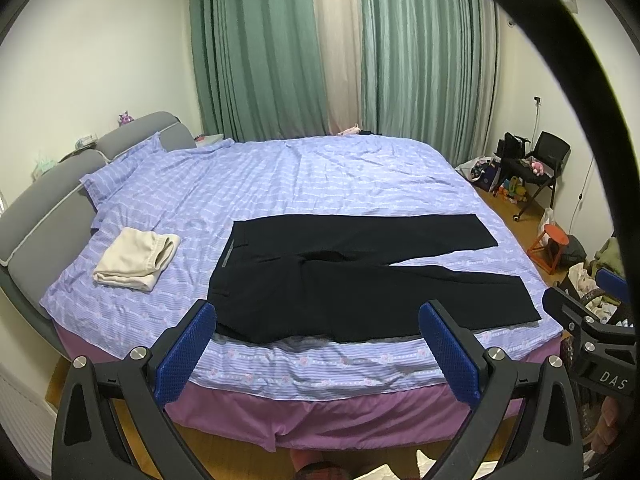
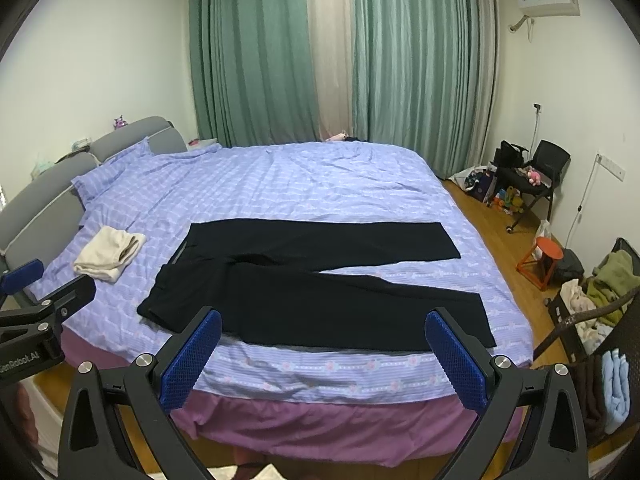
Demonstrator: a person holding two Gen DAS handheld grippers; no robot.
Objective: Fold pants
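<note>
So the black pants (image 1: 352, 280) are lying flat and unfolded across the near half of the bed (image 1: 304, 184), mid-frame in both views, waistband toward the left, legs running right and splitting apart a bit at the cuffs. The near leg ends close to the bed's front edge.

Left gripper (image 1: 318, 320) sits at the bottom of its view, blue pads (image 1: 188, 356) spread wide, nothing between them, hovering off the bed's front edge, not touching the pants. Right gripper (image 2: 323, 328) looks the same in its own view: wide apart, empty, short of the fabric.

A folded cream garment (image 1: 136, 258) sits left of the pants, well apart, near the grey headboard (image 1: 48, 192). Green curtains (image 1: 260, 48) fill the top, and there's a black chair (image 2: 540, 172) and an orange stool (image 2: 540, 258) at right.
</note>
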